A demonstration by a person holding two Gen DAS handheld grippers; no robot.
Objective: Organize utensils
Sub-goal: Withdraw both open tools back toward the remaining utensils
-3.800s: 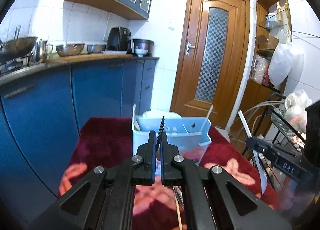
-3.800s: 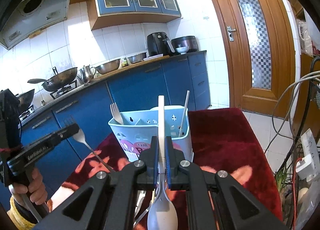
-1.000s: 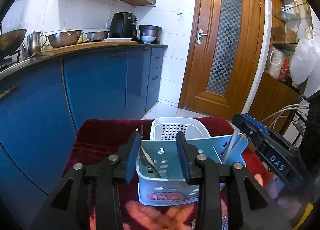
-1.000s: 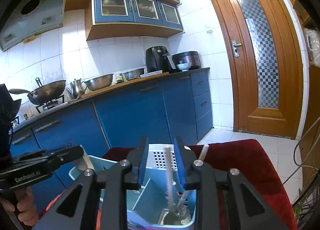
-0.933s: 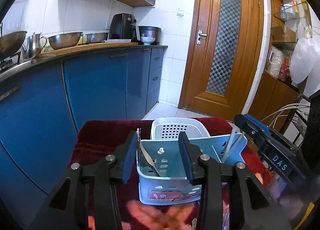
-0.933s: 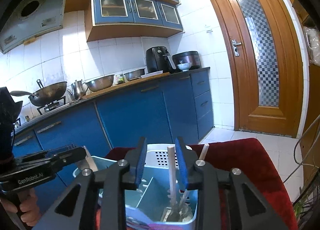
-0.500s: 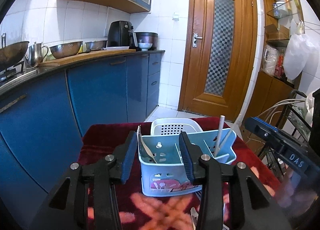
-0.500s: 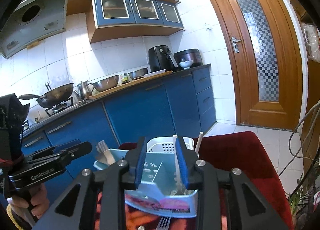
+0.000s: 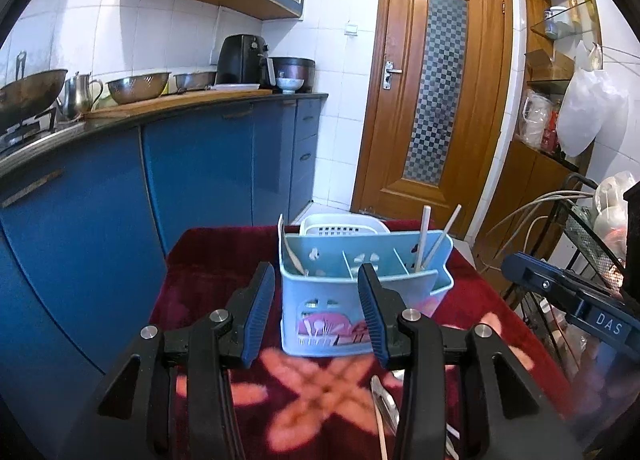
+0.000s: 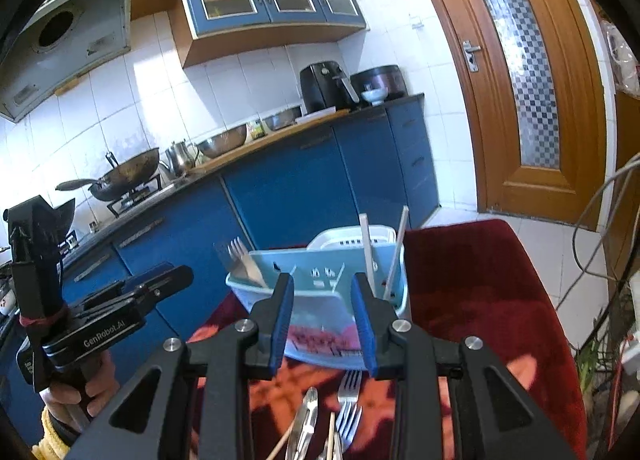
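Observation:
A light blue utensil caddy point(image 9: 360, 292) stands on the red flowered cloth point(image 9: 208, 260); it also shows in the right wrist view point(image 10: 320, 284). Forks point(image 10: 244, 262) stand in its left compartment, and a white spoon handle point(image 10: 366, 248) and a chopstick point(image 10: 396, 248) in its right. My left gripper point(image 9: 316, 308) is open and empty, just short of the caddy. My right gripper point(image 10: 322, 312) is open and empty, also near the caddy. Loose forks point(image 10: 348, 408), a spoon point(image 10: 304, 420) and chopsticks lie on the cloth below the right gripper.
A white perforated basket point(image 9: 340, 226) stands behind the caddy. Blue cabinets point(image 9: 200, 188) with pans and bowls run along the left. A wooden door point(image 9: 432, 100) is behind. A wire rack point(image 9: 588, 244) and cables are at the right.
Both grippers held utensils earlier, a fork on the left and a white spoon on the right. Both utensils now stand in the caddy, and both grippers have opened and drawn back.

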